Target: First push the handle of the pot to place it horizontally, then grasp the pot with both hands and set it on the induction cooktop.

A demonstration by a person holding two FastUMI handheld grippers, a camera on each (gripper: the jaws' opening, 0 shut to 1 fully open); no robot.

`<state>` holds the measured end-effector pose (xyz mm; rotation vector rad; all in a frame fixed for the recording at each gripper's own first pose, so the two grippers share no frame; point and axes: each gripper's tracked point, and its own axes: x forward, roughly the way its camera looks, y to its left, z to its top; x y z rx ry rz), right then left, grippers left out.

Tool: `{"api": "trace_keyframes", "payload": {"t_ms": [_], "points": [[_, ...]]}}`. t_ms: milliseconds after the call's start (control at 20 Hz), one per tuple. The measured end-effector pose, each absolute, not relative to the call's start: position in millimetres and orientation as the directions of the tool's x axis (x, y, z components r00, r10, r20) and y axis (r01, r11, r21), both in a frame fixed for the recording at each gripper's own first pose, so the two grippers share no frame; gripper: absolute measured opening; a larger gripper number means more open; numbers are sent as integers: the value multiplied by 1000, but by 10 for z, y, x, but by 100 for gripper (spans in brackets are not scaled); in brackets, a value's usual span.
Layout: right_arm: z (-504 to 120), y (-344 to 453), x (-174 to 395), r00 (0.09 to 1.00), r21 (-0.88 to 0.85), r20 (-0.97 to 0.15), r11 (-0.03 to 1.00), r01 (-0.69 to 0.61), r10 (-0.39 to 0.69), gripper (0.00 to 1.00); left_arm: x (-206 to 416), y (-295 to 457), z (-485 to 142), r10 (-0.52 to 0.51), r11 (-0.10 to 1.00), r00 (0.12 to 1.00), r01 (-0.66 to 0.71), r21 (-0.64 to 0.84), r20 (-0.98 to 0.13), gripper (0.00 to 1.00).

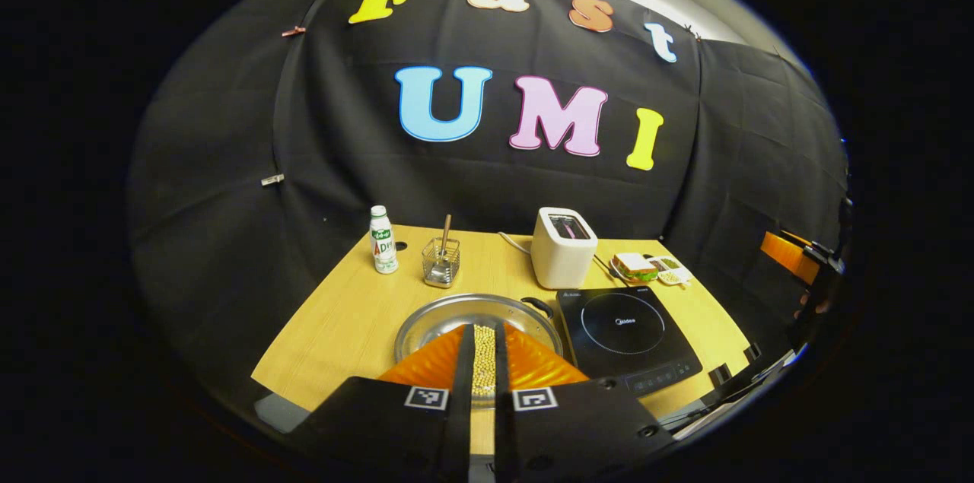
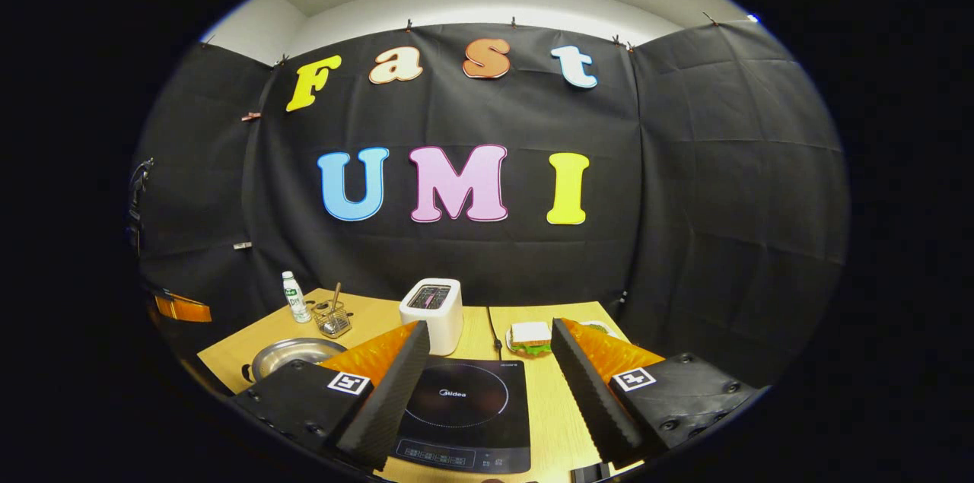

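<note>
My left gripper (image 1: 481,361), nearly closed on nothing, hangs over the steel pot (image 1: 434,319), lower centre, beside the induction cooktop (image 1: 628,331). It looks rigid, slick, bean-laden; I'd take its 2 side handles. My right gripper (image 2: 487,369) gapes.

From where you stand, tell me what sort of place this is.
Probably a mock kitchen counter set up in a recording booth: a wooden table carries an induction cooktop, a toaster and a steel pot, with black cloth hung behind as the wall.
</note>
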<state>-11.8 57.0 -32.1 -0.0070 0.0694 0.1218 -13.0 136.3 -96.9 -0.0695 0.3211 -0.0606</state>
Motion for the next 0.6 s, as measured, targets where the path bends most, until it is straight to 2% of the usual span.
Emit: {"api": "trace_keyframes", "payload": {"t_ms": [250,500,600], "points": [[-395,531,-125,993,46,-92,996,-76,80,100,-144,1646,-1309,-49,990,928,-5,-144,-369,8],[-450,491,-123,993,42,-111,998,-36,40,100,-147,1742,-1726,-141,946,884,-11,-323,-446,5],[-477,489,-140,993,46,-115,999,-19,25,100,-136,1809,-1946,-154,939,861,-24,-342,-484,5]]}}
